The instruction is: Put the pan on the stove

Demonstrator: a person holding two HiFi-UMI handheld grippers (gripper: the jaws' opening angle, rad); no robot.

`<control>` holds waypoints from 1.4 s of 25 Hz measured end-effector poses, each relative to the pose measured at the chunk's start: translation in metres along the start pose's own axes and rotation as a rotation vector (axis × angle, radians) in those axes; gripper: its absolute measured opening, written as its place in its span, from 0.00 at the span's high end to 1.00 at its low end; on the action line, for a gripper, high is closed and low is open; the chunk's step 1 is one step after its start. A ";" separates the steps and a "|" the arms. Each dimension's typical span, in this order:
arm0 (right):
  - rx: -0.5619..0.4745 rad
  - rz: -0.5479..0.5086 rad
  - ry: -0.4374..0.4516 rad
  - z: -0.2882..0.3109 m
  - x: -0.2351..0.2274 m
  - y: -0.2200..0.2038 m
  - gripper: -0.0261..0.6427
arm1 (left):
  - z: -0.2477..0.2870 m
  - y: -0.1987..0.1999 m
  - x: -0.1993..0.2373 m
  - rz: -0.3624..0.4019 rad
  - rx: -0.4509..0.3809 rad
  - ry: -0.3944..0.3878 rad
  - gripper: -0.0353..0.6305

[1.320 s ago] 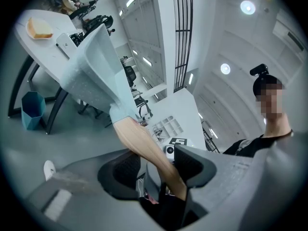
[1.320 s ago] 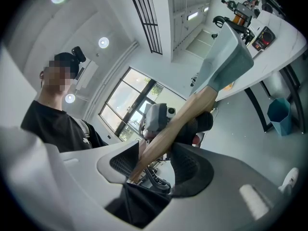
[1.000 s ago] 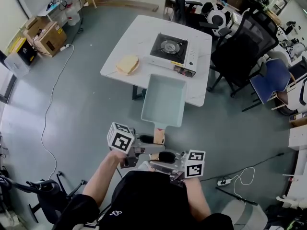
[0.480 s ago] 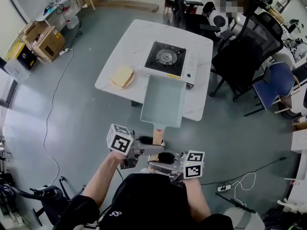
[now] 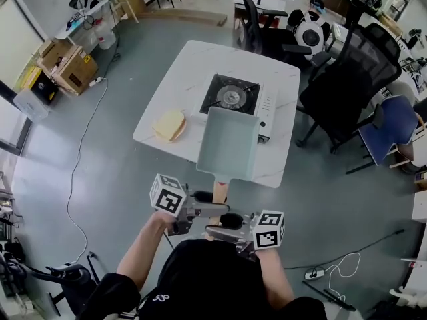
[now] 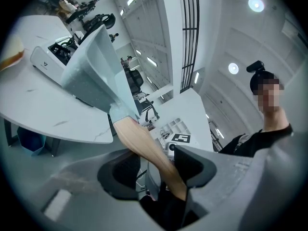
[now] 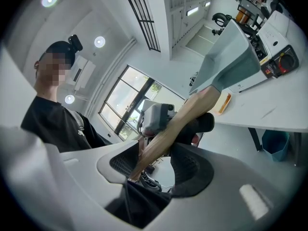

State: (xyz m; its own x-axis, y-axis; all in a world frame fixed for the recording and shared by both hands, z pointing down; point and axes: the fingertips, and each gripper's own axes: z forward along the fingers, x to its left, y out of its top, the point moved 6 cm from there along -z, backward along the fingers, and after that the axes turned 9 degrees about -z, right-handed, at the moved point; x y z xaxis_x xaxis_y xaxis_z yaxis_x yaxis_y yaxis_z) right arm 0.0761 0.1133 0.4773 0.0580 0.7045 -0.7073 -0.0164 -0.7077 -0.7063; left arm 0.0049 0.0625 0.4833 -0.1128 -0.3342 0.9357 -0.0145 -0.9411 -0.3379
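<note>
Pan (image 5: 228,143) has advanced over table (image 5: 177,79) edge toward stove (image 5: 231,93); left tongs (image 6: 155,161) and right tongs (image 7: 155,163) clamp its handle (image 6: 138,142).

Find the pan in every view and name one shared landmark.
Head view: pan at centre, just below the stove.
Left gripper view: pan upper left, handle running down into the jaws.
Right gripper view: pan upper right, handle running down into the jaws.
Shared landmark: the stove.

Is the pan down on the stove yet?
No: the pan hangs in the air on its handle, short of the stove, whose burner is bare.
</note>
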 end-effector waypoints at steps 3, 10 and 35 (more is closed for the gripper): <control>0.011 -0.011 0.012 -0.002 -0.008 0.008 0.64 | 0.002 0.009 0.003 0.004 -0.011 0.011 0.62; 0.017 -0.020 0.034 -0.003 -0.020 0.019 0.64 | 0.001 0.024 0.008 0.013 -0.034 0.028 0.62; 0.030 -0.009 -0.032 0.020 -0.080 0.064 0.64 | -0.018 0.091 0.049 0.003 0.002 -0.016 0.62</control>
State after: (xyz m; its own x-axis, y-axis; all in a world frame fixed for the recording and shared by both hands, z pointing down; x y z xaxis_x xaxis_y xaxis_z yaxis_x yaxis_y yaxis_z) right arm 0.0507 0.0126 0.4881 0.0261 0.7125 -0.7012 -0.0460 -0.6998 -0.7128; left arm -0.0198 -0.0385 0.4972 -0.0970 -0.3375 0.9363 -0.0120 -0.9403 -0.3402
